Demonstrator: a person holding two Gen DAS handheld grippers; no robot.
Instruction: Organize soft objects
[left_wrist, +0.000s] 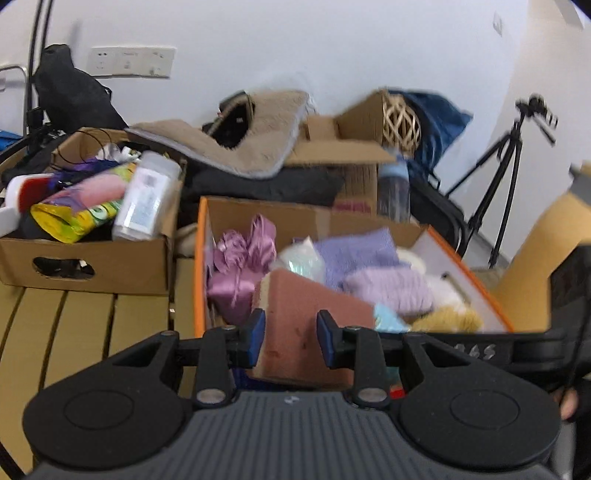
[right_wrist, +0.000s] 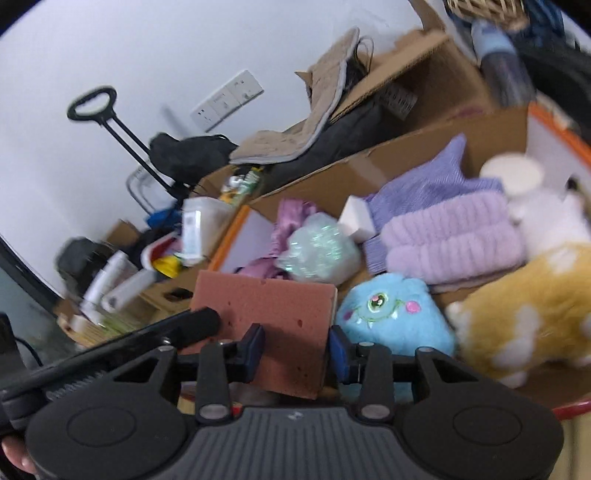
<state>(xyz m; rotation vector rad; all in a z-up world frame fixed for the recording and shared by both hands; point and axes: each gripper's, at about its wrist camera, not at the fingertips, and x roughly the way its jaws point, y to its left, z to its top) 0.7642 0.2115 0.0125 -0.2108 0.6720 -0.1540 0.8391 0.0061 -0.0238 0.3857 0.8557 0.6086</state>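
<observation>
Sponge (right_wrist: 280, 325) clamped by both hand-held grippers, long axis crosswise

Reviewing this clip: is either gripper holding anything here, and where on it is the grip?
Both hold one reddish-brown sponge block: the left gripper and the right gripper each clamp it across its near edge, over the orange-edged box.

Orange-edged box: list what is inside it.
Inside the orange-edged box: satin ribbon, iridescent pouf, purple knit cloth, lilac fluffy towel, blue monster plush, yellow and white plush. These cover the box floor.
</observation>
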